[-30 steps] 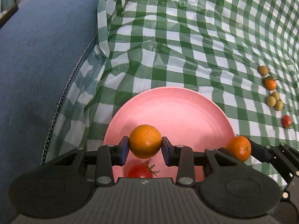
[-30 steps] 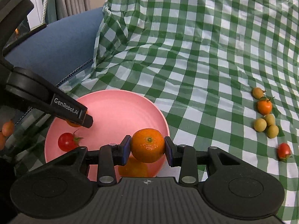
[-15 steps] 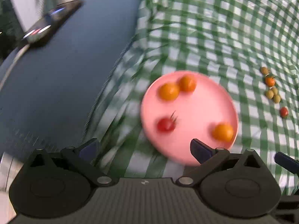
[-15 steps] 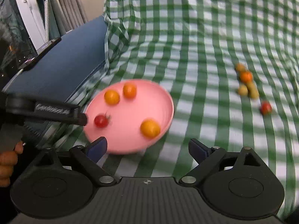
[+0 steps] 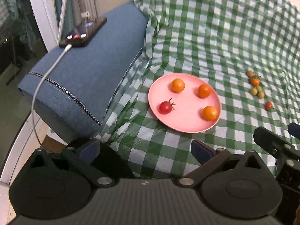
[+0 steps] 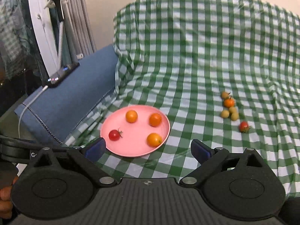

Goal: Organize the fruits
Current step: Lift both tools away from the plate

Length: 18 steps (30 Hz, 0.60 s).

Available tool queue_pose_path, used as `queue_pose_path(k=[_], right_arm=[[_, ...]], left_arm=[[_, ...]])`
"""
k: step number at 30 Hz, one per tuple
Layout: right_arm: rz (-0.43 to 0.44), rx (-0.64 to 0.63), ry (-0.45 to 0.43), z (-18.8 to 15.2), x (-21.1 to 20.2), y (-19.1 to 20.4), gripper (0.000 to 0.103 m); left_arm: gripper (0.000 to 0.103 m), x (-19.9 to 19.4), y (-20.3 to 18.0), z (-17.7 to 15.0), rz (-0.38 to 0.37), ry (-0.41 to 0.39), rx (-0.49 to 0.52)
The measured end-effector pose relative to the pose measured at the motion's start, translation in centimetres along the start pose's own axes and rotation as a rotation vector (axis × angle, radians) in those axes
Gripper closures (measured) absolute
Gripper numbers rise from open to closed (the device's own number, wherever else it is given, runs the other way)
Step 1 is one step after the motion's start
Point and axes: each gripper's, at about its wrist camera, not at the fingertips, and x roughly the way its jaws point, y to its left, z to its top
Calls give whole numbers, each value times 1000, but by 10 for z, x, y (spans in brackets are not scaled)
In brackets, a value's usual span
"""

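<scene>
A pink plate (image 5: 187,110) (image 6: 135,144) lies on the green checked cloth and holds three oranges (image 5: 178,85) (image 5: 204,91) (image 5: 210,113) and a red tomato (image 5: 165,107). My left gripper (image 5: 144,148) is open and empty, above and in front of the plate. My right gripper (image 6: 147,148) hangs just in front of the plate, its jaws opening with nothing between them. To the right on the cloth lies a cluster of small orange and yellow-green fruits (image 6: 229,108) (image 5: 256,90), with a lone red tomato (image 6: 244,126) (image 5: 268,105) beside it.
A blue sofa arm (image 5: 84,71) borders the cloth (image 5: 206,37) on the left. On it lies a black device (image 5: 82,31) with lit buttons and a white cable. A finger of the right gripper (image 5: 270,142) shows in the left wrist view. A hand (image 6: 5,202) shows at lower left.
Both grippers let go of their oranges, which now lie on the plate. Both opened wide and drew back and up, so the plate looks smaller and farther off.
</scene>
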Motion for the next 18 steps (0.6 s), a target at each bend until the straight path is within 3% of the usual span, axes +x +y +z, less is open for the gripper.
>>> queue_pose_path(k=[18], right_arm=[[3, 18, -89, -8, -45, 1, 5]], left_arm=[[0, -39, -3, -16, -2, -66, 2]])
